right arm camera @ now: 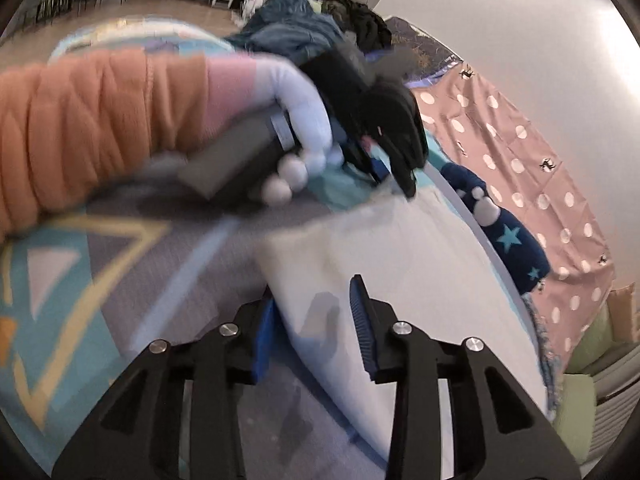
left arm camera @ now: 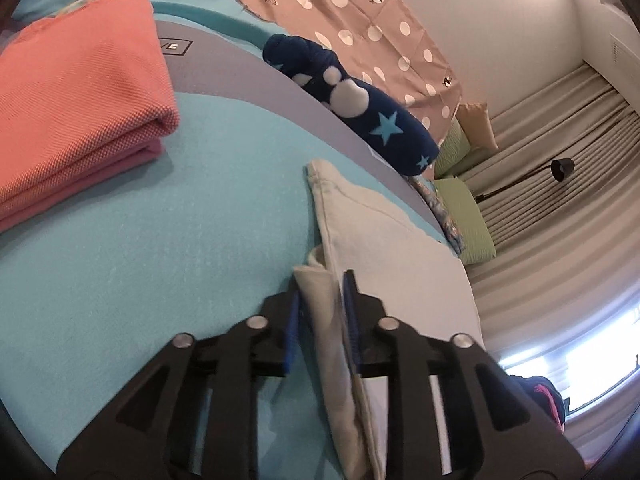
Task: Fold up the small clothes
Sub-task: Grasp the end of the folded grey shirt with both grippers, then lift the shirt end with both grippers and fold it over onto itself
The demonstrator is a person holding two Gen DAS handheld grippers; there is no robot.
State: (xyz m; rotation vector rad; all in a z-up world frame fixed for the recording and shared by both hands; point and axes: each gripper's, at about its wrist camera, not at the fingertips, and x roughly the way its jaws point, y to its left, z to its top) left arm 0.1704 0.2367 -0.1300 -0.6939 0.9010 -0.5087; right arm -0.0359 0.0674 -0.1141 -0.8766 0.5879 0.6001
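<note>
A pale cloth (left arm camera: pixel 384 236), folded, lies on a turquoise cover (left arm camera: pixel 168 240), its long edge running away from the left wrist camera toward a grey band (left arm camera: pixel 248 76) of the same surface. The near edge of the cloth stands up in a fold between the blue pads of the left tool (left arm camera: pixel 322 304); the pads sit just beside the fold on either side, the tool partly open, and whether they press on the cloth cannot be told. In the right wrist view the same cloth (right arm camera: pixel 420 248) spreads ahead, and one corner of it lies between the pads of the right tool (right arm camera: pixel 316 312), which stand visibly apart with a gap to the fabric, so this tool is open. Beyond it, blurred, a gloved hand (right arm camera: pixel 296 120) with an orange sleeve (right arm camera: pixel 80 128) holds the left tool (right arm camera: pixel 394 178) at the far end of the cloth. Left of the cloth in the left wrist view rests a folded coral garment (left arm camera: pixel 80 108). Beyond the grey band lies a navy roll (left arm camera: pixel 352 104) with white spots and light blue stars, and behind that a pinkish sheet (left arm camera: pixel 360 28) with white dots. Green cushions (left arm camera: pixel 464 216) and pleated curtains (left arm camera: pixel 560 184) stand farther off.
</note>
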